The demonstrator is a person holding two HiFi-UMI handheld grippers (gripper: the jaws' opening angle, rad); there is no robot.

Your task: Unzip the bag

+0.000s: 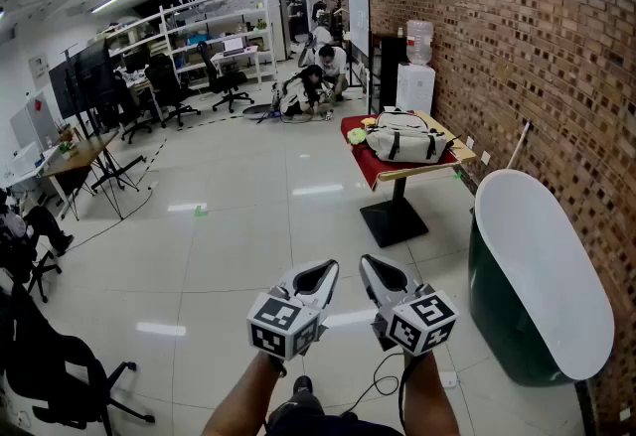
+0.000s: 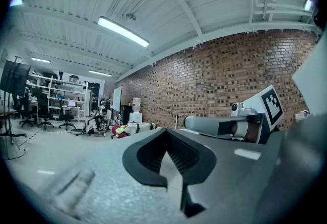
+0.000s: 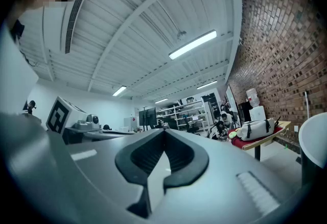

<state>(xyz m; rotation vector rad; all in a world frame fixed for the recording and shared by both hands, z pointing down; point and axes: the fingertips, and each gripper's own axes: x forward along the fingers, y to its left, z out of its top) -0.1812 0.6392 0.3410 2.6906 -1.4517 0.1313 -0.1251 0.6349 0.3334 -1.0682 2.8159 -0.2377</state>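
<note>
A pale grey bag with dark straps lies on a small table with a red cloth, far ahead by the brick wall. The bag is tiny in the left gripper view; in the right gripper view the bag lies at the right. My left gripper and right gripper are held side by side low in the head view, well short of the table. Both are shut with nothing between the jaws, as the left gripper and right gripper show in their own views.
A white tub with a dark green outside stands to the right along the brick wall. A water dispenser stands behind the table. People crouch on the floor at the back. Office chairs and desks line the left.
</note>
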